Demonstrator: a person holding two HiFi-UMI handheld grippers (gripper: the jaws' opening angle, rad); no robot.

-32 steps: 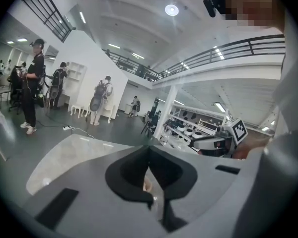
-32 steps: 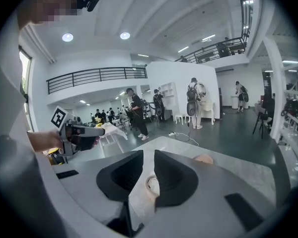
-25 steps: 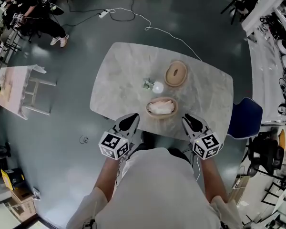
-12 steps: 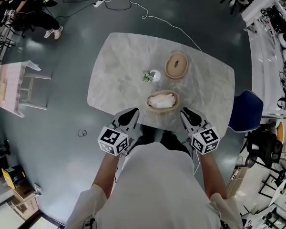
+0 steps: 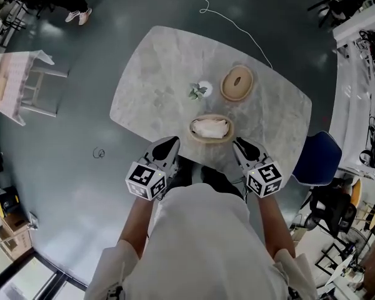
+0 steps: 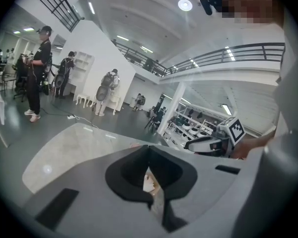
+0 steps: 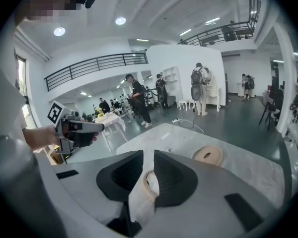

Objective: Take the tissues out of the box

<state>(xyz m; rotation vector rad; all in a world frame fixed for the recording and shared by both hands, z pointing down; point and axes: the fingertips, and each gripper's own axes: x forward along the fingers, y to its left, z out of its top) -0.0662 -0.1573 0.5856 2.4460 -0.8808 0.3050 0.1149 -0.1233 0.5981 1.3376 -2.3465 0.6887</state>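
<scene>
Head view: marble-look grey table (image 5: 162, 67) with rounded corners sits mid-frame on a dark, glossy floor (image 5: 81, 167). Round wooden tissue box (image 5: 192, 129) is on the table's near edge, open, with white tissues (image 5: 210, 127) bunched inside. Its lid (image 5: 237, 83) lies flat further up the table, apart from the box. Small white vase with a green sprig (image 5: 202, 90) stands left of the lid. Left gripper (image 5: 170, 144) and right gripper (image 5: 239, 145) hover at the near edge, one either side of the box, neither touching it. Left gripper view: jaws pressed together at the tips, nothing pinched; a bit of box and tissue shows behind them. Right gripper view: jaws close to together with only a thin slit, nothing in it; box rim visible past them. Room: blue chair (image 5: 317, 157) at the table's lower right, white cable (image 5: 237, 27) trailing across the floor at top, pale side table (image 5: 15, 89) at upper left, equipment racks (image 5: 369, 42) down the right edge. Gripper views show white walls, a mezzanine with a dark railing (image 7: 89, 66), round ceiling lights and people (image 6: 37, 73) standing in the background.
</scene>
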